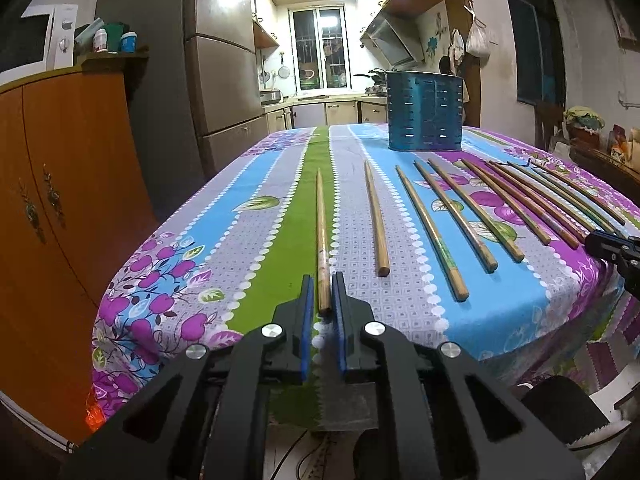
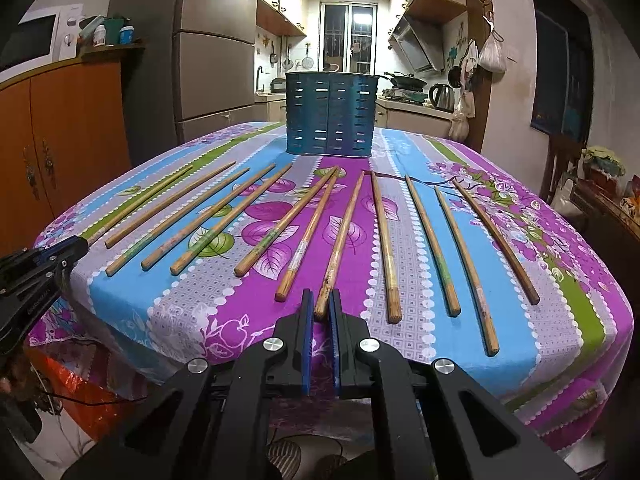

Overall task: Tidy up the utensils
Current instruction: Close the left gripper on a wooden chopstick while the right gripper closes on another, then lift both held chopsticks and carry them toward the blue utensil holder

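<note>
Picking up, two chopsticks at once. Left gripper [image 1: 323, 294] clenching on the near end of the leftmost chopstick [image 1: 322, 236], shaft running straight ahead of the blue pads [image 1: 307, 320] across the tablecloth [image 1: 280, 248]. Right gripper [image 2: 321, 308] likewise clamping the butt of a middle chopstick [image 2: 340, 240], neighbours lying fanned out to either side of it. Blue slotted holder [image 2: 330, 114] standing well ahead of both tongs, at the far end of the row. Judging the next move: lifting each stick clear while keeping it from pivoting in so short a grip, then tilting tips down and carrying forward over the holder's rim before releasing.
</note>
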Tool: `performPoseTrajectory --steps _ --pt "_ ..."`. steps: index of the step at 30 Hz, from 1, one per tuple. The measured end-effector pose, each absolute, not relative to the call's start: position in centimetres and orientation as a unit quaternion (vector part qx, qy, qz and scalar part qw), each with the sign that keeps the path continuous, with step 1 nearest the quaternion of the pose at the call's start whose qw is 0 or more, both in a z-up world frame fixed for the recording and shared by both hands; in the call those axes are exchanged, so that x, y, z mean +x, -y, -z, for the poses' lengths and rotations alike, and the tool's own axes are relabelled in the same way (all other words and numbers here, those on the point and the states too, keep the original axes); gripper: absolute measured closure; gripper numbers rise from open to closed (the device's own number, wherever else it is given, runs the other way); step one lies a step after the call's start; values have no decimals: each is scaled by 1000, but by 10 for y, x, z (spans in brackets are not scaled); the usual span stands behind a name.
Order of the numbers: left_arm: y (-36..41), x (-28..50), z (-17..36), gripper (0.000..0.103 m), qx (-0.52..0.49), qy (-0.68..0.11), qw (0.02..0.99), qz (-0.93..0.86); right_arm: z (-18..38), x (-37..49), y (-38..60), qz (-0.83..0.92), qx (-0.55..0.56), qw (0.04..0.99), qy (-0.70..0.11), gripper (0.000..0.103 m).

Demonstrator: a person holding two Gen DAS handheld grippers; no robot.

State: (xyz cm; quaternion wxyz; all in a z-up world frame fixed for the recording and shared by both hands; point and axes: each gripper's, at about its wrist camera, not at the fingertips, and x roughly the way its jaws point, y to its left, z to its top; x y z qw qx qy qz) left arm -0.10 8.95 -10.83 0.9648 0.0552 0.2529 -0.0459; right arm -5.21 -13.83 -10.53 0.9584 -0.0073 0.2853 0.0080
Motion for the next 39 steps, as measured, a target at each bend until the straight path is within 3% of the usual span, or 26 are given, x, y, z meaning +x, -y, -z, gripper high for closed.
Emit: performPoseTrajectory --steps 21,39 --pt "-93 -3 108 98 37 -250 966 61 104 -53 142 -10 12 958 -285 95" --pt "-100 -4 43 98 -2 -207 975 86 30 -77 151 -8 -17 979 -202 96"
